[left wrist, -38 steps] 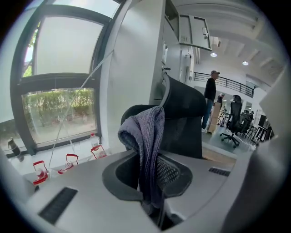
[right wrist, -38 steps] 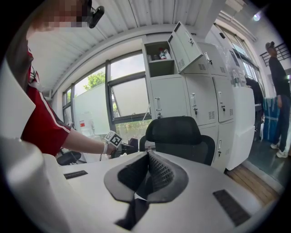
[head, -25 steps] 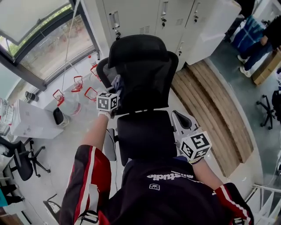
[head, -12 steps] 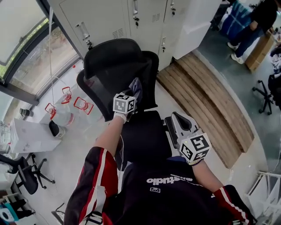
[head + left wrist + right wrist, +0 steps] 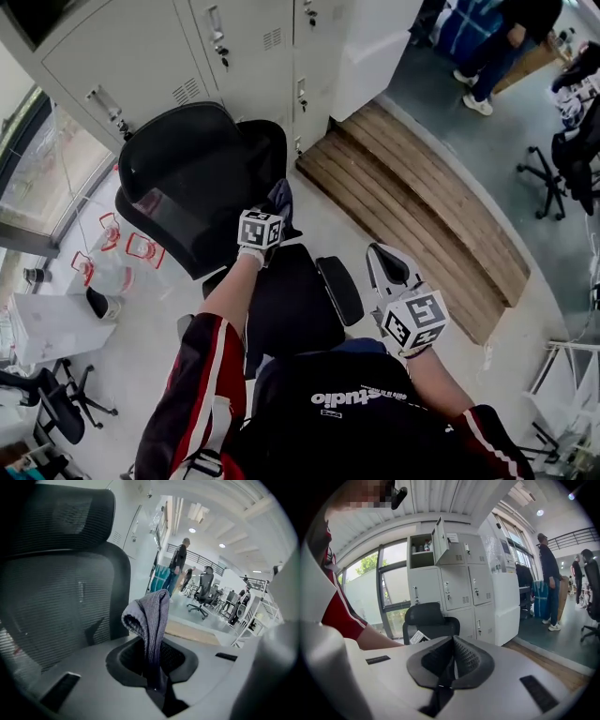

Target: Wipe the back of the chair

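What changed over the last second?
The left gripper, shut on the grey knitted cloth, swept it rightward across the black mesh chair backrest, from the left side to the right edge. The right gripper stayed low, shut and empty.

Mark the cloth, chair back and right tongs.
cloth (image 5: 151,616), left gripper view, on its hanging fold.
chair back (image 5: 192,202), head view, mid mesh.
right tongs (image 5: 452,645), right gripper view, where shut tips meet.

**An open-plan office hall**

Grey metal lockers (image 5: 234,47) line the wall beside a tall window (image 5: 33,178). A black mesh desk chair (image 5: 187,178) stands on the pale floor. More swivel chairs (image 5: 205,585) stand further off, under ceiling lights and a railed upper gallery (image 5: 574,536).
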